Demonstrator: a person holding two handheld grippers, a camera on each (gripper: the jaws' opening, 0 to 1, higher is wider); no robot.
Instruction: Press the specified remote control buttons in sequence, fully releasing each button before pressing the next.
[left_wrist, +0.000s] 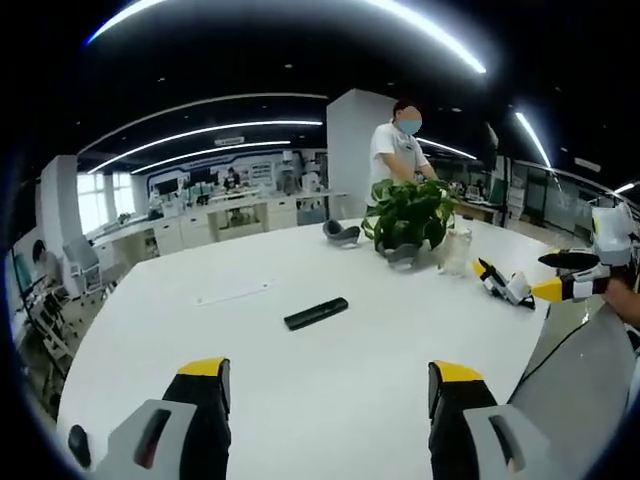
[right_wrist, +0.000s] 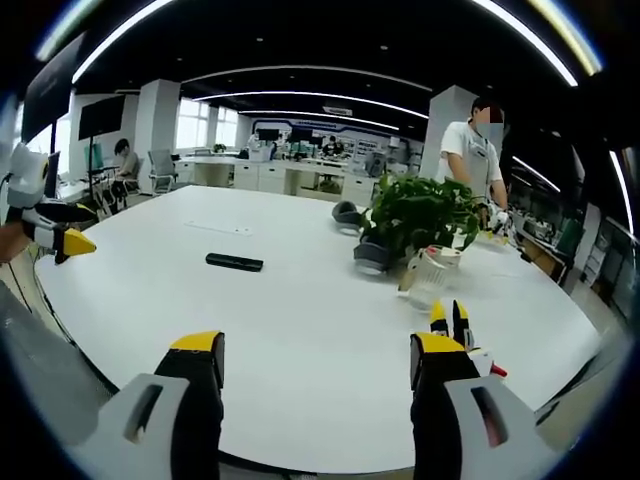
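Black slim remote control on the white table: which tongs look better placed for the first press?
Probably left. In the left gripper view the black slim remote control lies almost straight ahead of the open left tongs. In the right gripper view it sits farther off and to the left of the open right tongs.

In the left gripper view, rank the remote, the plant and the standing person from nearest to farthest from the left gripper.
1. Remote, on the table just ahead of the left gripper.
2. Plant, farther back, right of centre.
3. Person, standing beyond the table.
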